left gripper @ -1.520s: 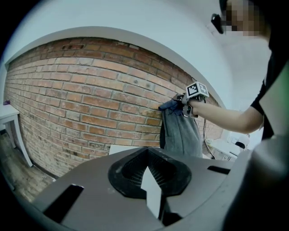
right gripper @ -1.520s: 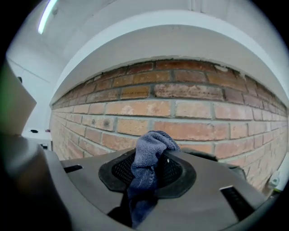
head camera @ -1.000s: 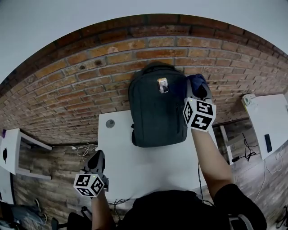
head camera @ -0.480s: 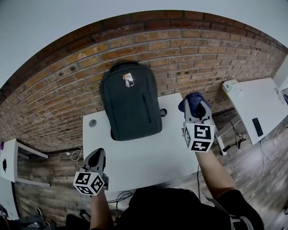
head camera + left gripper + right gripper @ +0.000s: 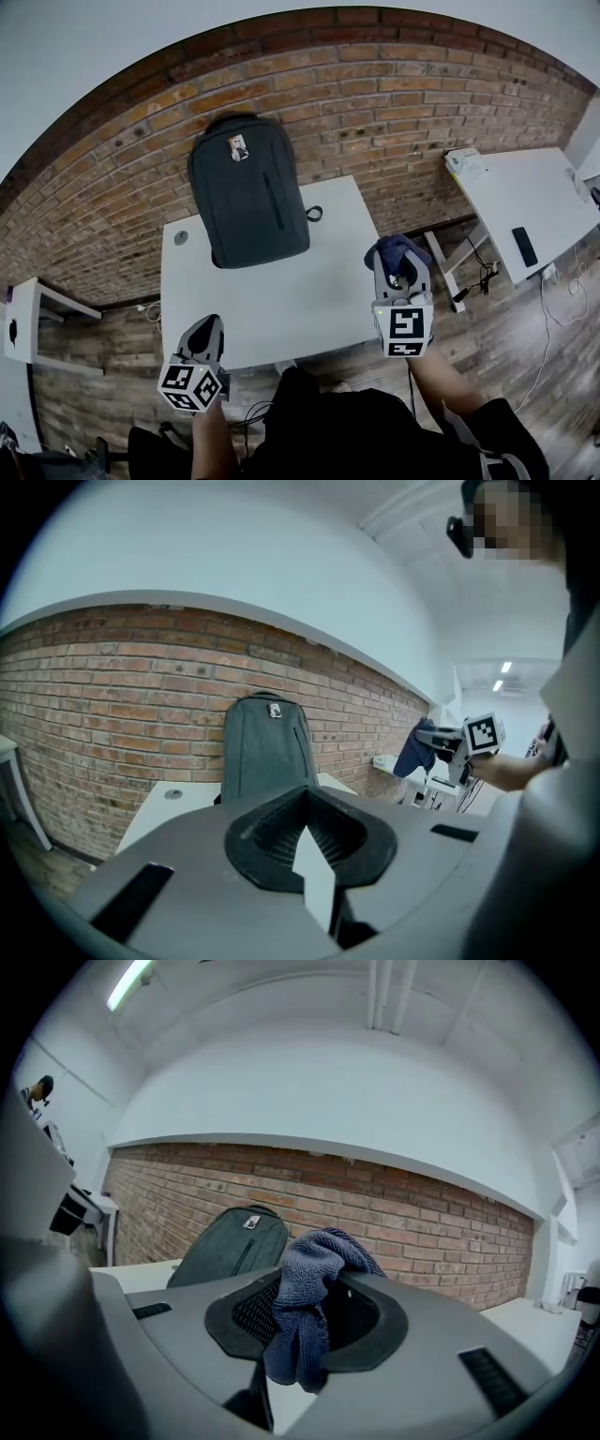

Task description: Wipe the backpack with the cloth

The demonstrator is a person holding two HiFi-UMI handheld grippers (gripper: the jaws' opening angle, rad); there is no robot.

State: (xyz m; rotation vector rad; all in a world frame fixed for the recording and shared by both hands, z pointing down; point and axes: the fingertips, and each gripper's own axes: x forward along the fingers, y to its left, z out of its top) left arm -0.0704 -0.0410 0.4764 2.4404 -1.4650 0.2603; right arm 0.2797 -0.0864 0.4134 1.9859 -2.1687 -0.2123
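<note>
A dark grey backpack (image 5: 248, 192) stands upright on the white table (image 5: 281, 300), leaning on the brick wall; it also shows in the left gripper view (image 5: 265, 747) and the right gripper view (image 5: 230, 1246). My right gripper (image 5: 398, 267) hangs off the table's right front corner, well apart from the backpack, shut on a bunched blue cloth (image 5: 394, 249). The cloth (image 5: 305, 1288) droops out of the jaws of that gripper (image 5: 309, 1321). My left gripper (image 5: 202, 339) is at the table's front left edge, jaws together and holding nothing (image 5: 305, 827).
A second white table (image 5: 525, 202) stands to the right with a dark flat device (image 5: 525, 246) and a white box (image 5: 466, 161). A white shelf (image 5: 28, 319) is at the left. Cables (image 5: 478, 277) lie on the wooden floor. A round grommet (image 5: 180, 238) sits in the tabletop.
My right gripper, still holding the cloth, has drawn back from the backpack's upper right side to the table's right front corner. The left gripper has barely moved.
</note>
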